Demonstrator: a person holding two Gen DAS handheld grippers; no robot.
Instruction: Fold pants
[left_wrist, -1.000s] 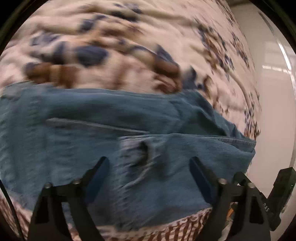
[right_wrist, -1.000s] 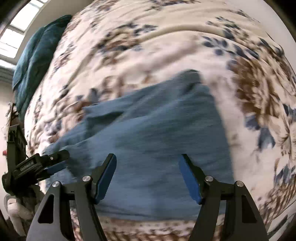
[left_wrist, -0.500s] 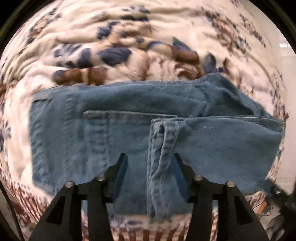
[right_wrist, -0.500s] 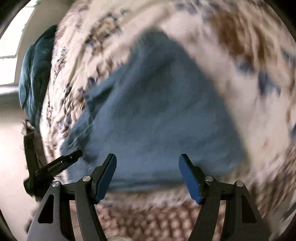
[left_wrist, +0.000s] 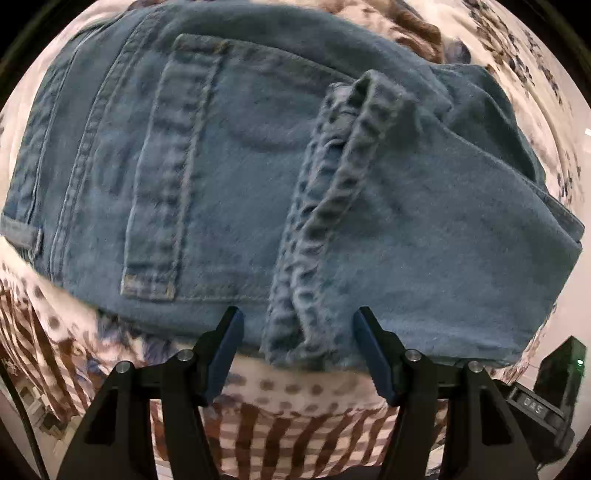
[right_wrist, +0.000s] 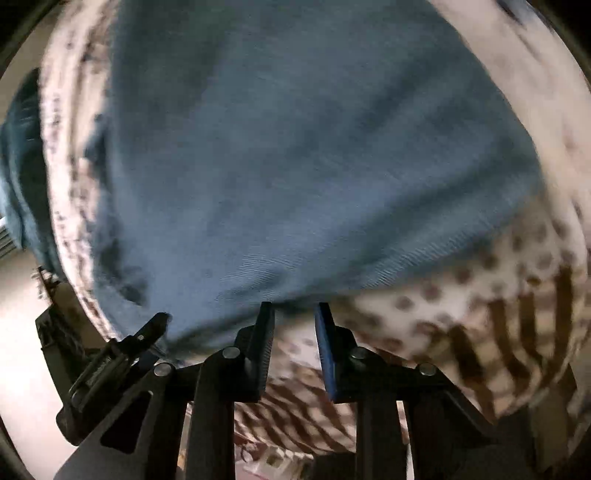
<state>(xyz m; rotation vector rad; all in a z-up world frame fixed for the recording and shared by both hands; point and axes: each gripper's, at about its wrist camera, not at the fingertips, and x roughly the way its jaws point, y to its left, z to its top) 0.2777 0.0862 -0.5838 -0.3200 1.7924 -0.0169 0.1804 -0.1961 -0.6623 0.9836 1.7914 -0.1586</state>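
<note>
On floral bedspread (left_wrist: 369, 398): denim pants (left_wrist: 236, 177), partly folded, final fold pending; left gripper (left_wrist: 298, 352) jaws wide, empty; right gripper (right_wrist: 294, 334) jaws narrowed, empty.

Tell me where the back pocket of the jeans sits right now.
In the left wrist view, the back pocket lies left of centre on the jeans, beside the puckered hem.

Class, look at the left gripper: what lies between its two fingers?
In the left wrist view, the jeans' thick hem runs into the open left gripper, over the patterned bedspread.
</note>
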